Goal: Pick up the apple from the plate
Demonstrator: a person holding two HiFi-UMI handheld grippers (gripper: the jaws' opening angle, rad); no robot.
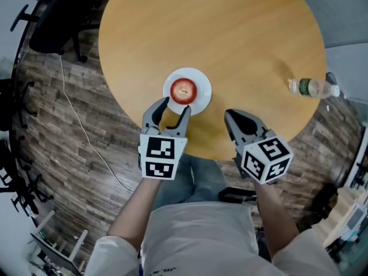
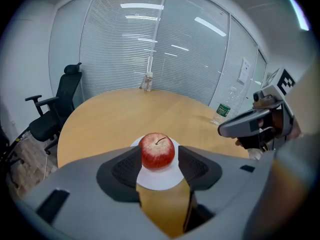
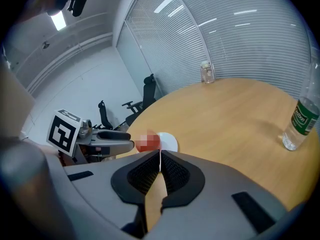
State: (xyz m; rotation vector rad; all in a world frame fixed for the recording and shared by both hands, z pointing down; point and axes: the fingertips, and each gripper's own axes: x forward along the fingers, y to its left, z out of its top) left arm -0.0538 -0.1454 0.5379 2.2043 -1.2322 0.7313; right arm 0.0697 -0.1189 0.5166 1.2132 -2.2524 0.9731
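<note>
The apple (image 1: 184,91) sits in the middle of the white plate (image 1: 204,96), stem up, and the plate lies on the round wooden worktop (image 1: 230,39) close to the edge nearest the person. What matters for the pickup is the line from the left tool (image 1: 174,106) to the fruit. That tool points straight at the plate from the person's side and slopes downward, with its fingertips over the near rim of the plate. The apple is just ahead of those tips and slightly to their right in the head view.

In the left gripper view the apple is centred in the gap. The jaws stand apart, somewhat wider than the fruit, and neither pad presses on it. The apple is about round, so it has no long axis to line up with. I judge that a short push forward and down along the present line would bring the pads to either side of it.

The right tool (image 1: 229,117) is over the worktop edge on the other side of the plate, farther from the apple. Its jaws are closed together on nothing. The left hand is therefore the nearer and the one prepared to grasp. A water bottle (image 1: 310,87) lies well away from the plate, beyond the right tool, and is not in the way.
</note>
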